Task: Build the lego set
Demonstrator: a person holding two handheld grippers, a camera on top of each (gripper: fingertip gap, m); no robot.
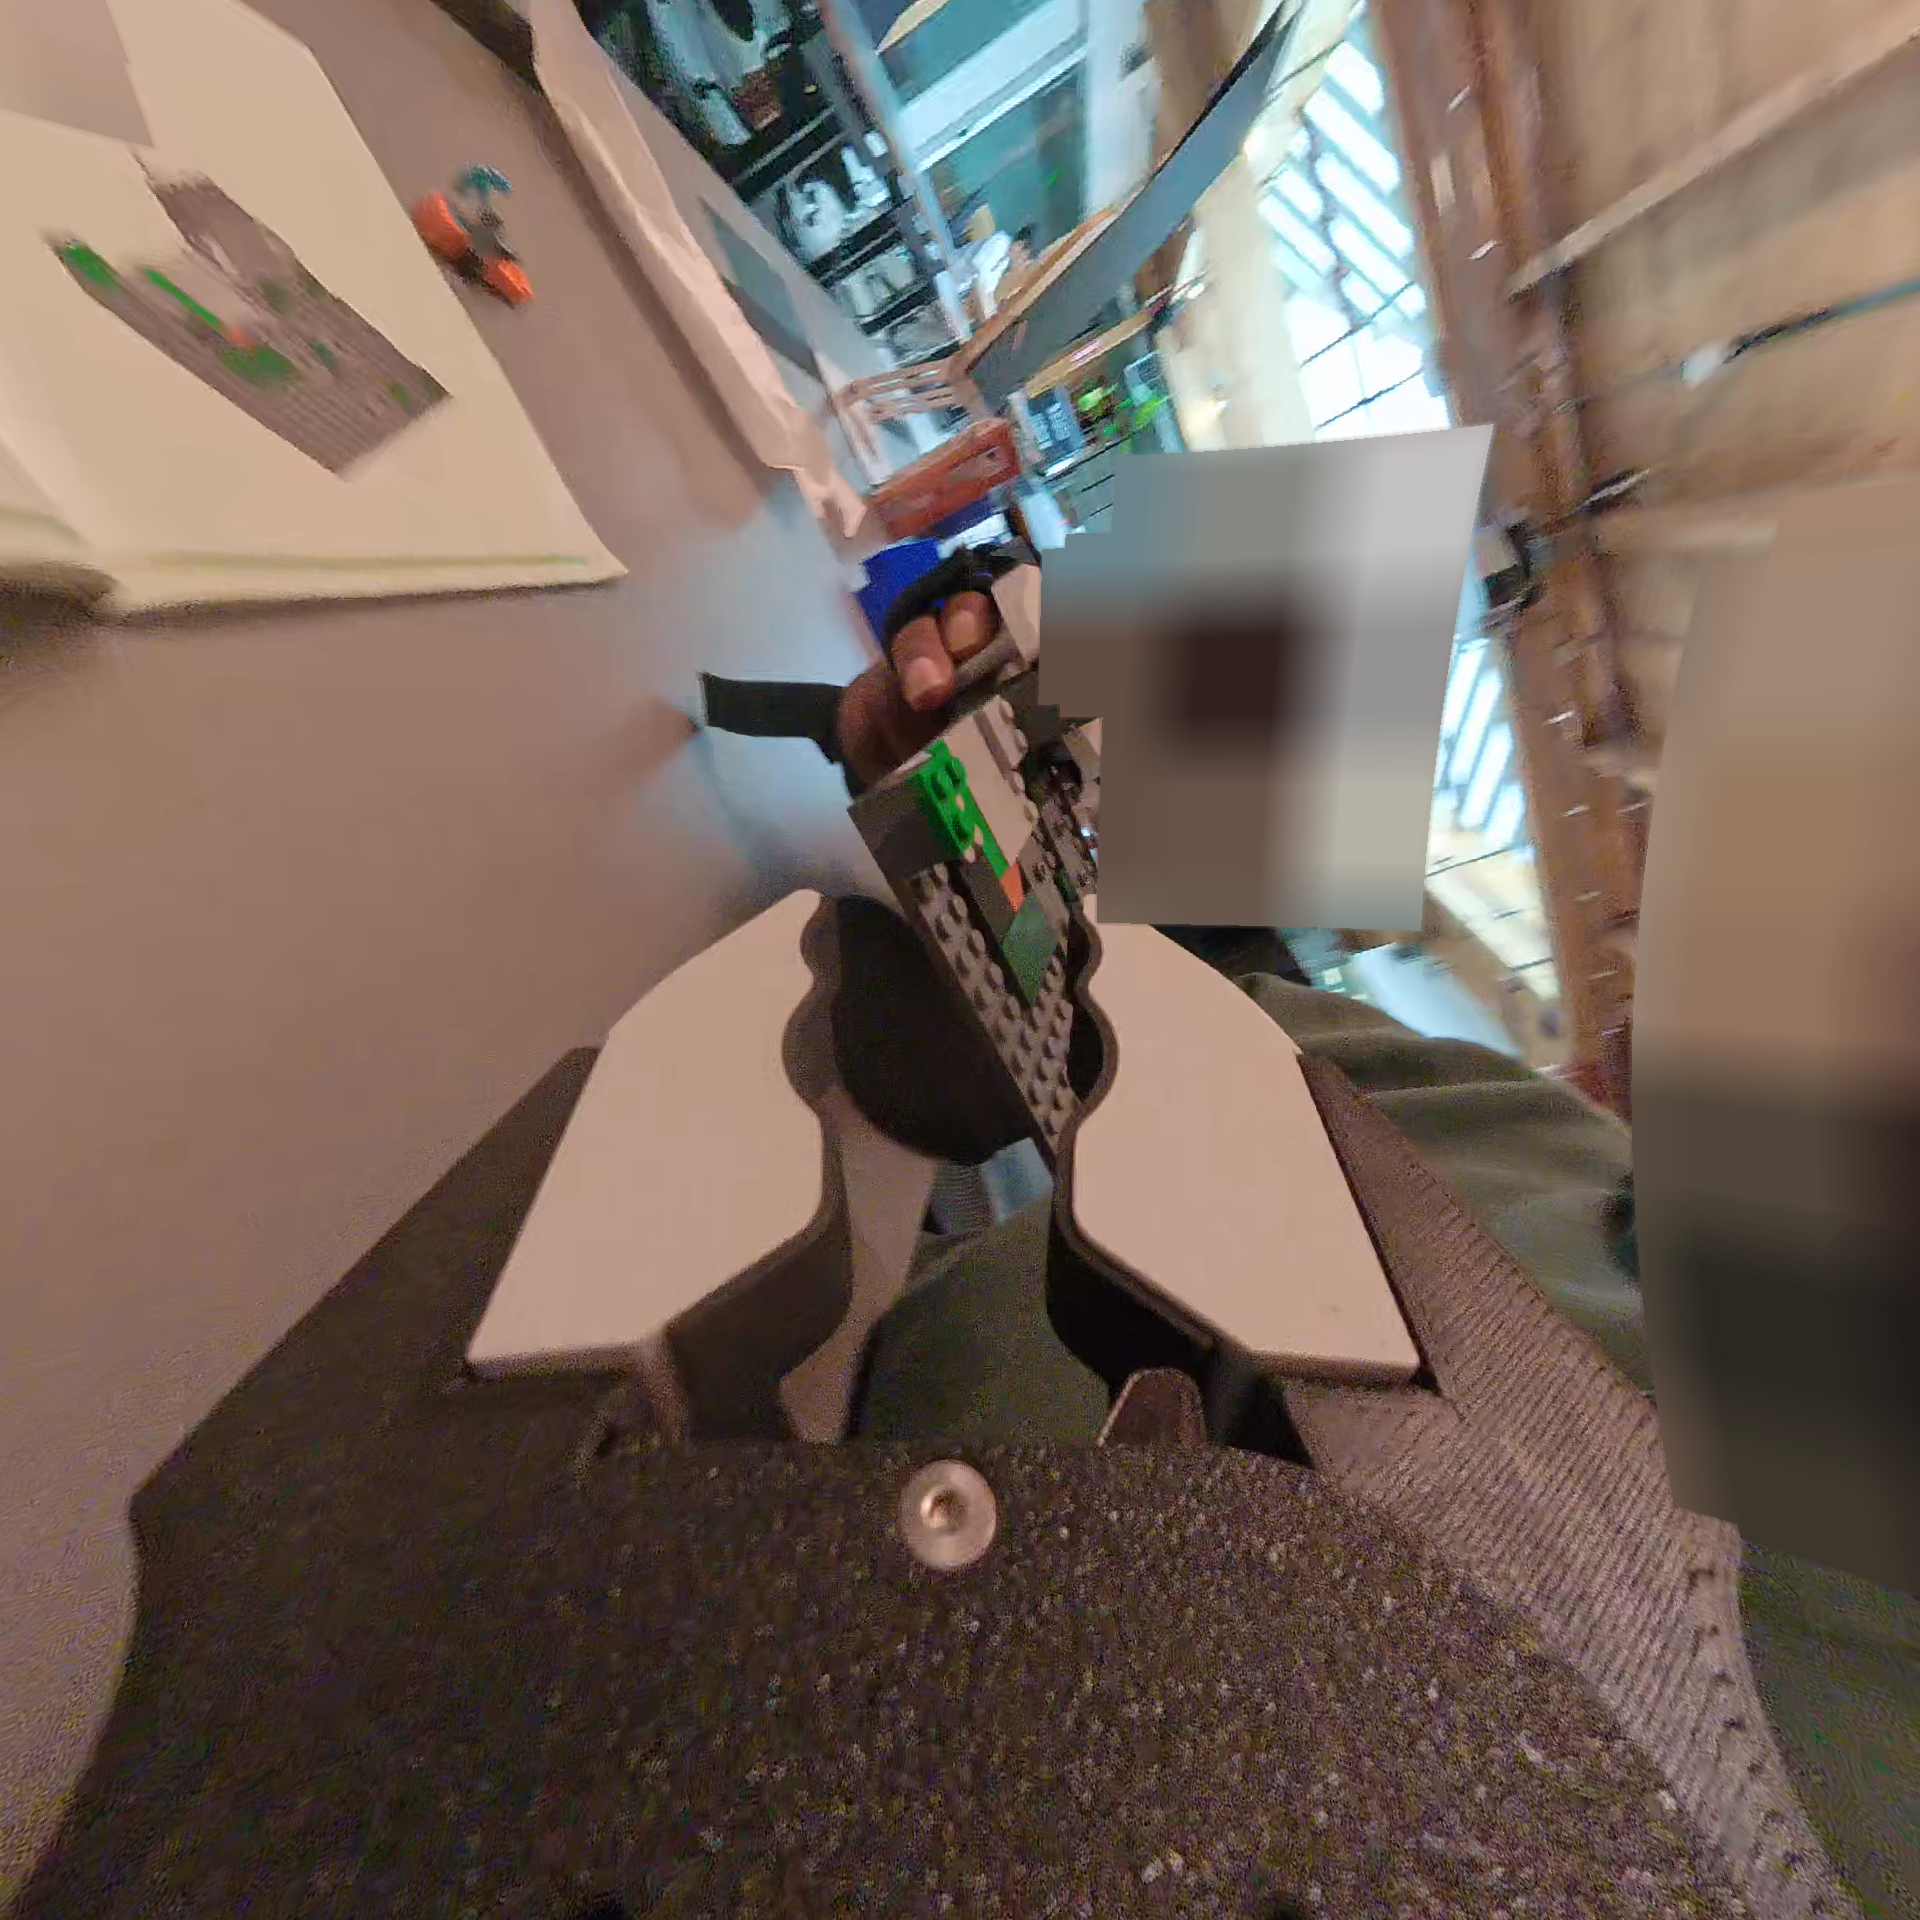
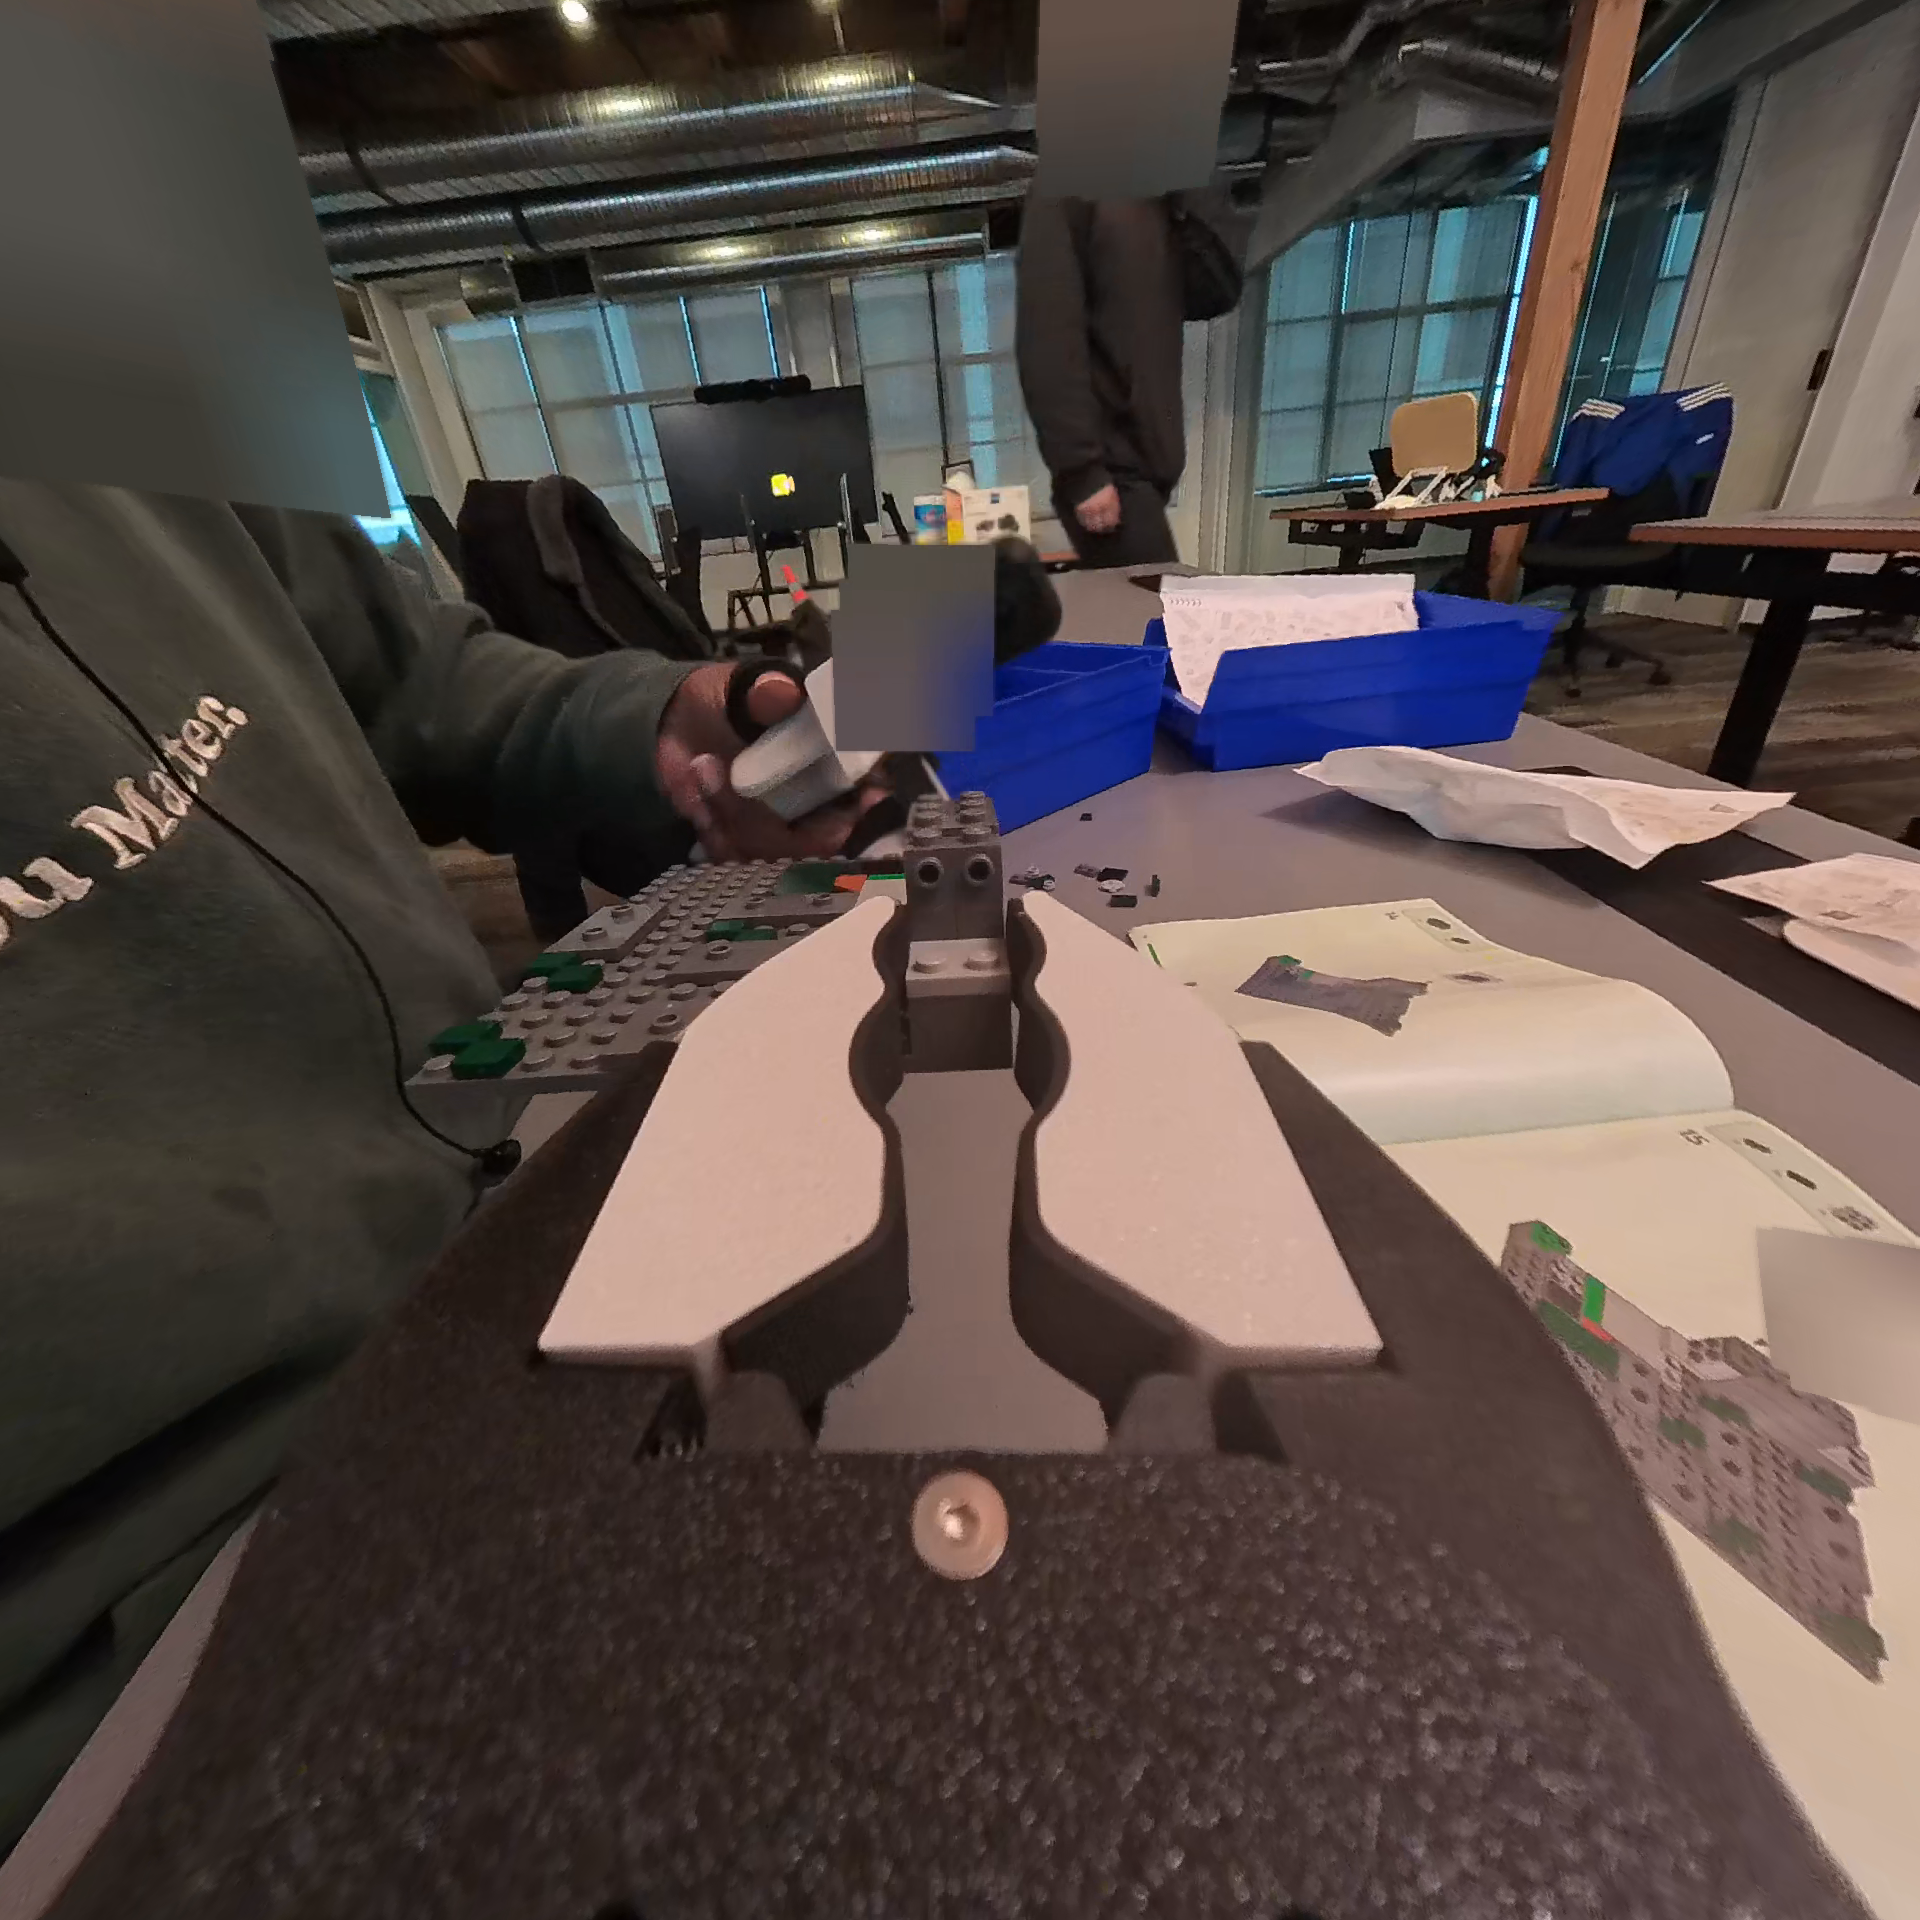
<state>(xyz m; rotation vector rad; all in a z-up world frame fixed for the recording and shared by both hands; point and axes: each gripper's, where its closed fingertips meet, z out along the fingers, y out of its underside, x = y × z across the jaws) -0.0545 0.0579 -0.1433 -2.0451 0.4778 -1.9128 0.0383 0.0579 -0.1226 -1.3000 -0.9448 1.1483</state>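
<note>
My left gripper [image 1: 961, 930] is shut on a grey studded baseplate build [image 1: 1003, 935] with green and orange pieces, and holds it off the table, tilted and edge-on. The same build shows in the right wrist view [image 2: 644, 977], left of my right gripper. My right gripper [image 2: 954, 920] is shut on a small stack of grey bricks [image 2: 954, 862] with two side studs, held upright next to the build's right edge. Whether stack and build touch, I cannot tell. The hand on the left gripper's handle [image 2: 769, 748] shows behind; the rest of that gripper is hidden.
An open instruction booklet [image 2: 1455, 1049] lies on the grey table [image 2: 1299, 831] at the right. It also shows in the left wrist view [image 1: 260, 364], near a small orange and teal model [image 1: 478, 239]. Beyond are loose small pieces [image 2: 1101, 878], two blue bins [image 2: 1351, 686], crumpled bags [image 2: 1538, 800] and a standing person [image 2: 1101, 395]. The tips of one gripper are about 11 centimeters away from the tips of the other.
</note>
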